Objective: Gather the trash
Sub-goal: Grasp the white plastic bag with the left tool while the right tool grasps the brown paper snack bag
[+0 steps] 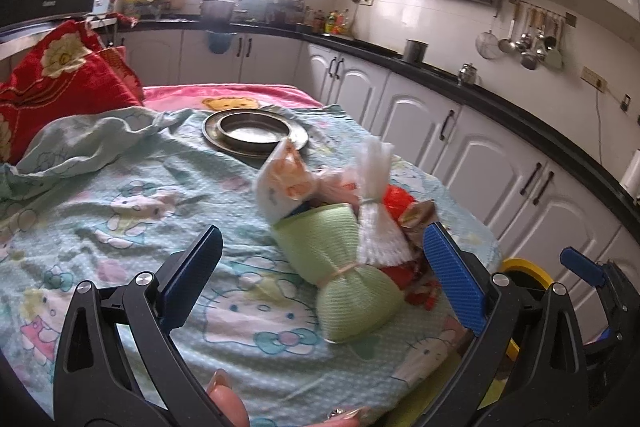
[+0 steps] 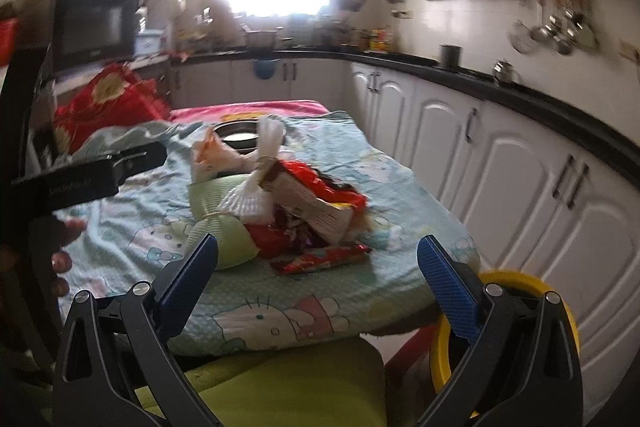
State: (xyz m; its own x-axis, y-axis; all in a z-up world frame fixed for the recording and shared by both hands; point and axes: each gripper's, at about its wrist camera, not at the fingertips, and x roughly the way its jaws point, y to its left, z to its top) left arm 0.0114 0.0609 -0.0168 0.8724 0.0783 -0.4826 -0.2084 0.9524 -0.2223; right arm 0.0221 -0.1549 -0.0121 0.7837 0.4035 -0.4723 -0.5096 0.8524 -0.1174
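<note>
Left gripper [image 1: 324,275] jaws spread level over green pouch [image 1: 344,267], right gripper [image 2: 320,275] likewise

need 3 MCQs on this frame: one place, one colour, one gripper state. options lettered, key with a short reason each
1. Where does the round metal plate sit?
A. on the black countertop
B. on the light blue cartoon-print cloth, beyond the trash pile
C. on the floor

2. What colour is the mesh foam sleeve tied with a rubber band at the near side of the pile?
A. pale green
B. dark purple
C. black

3. How do the left gripper and right gripper stand?
A. both shut on wrappers
B. left shut, right open
C. both open, holding nothing

Answers:
1 B: the plate rests on the cloth past the pile.
2 A: the sleeve reads pale green in both views.
3 C: the blue pads of each stand wide apart with nothing between them.
</note>
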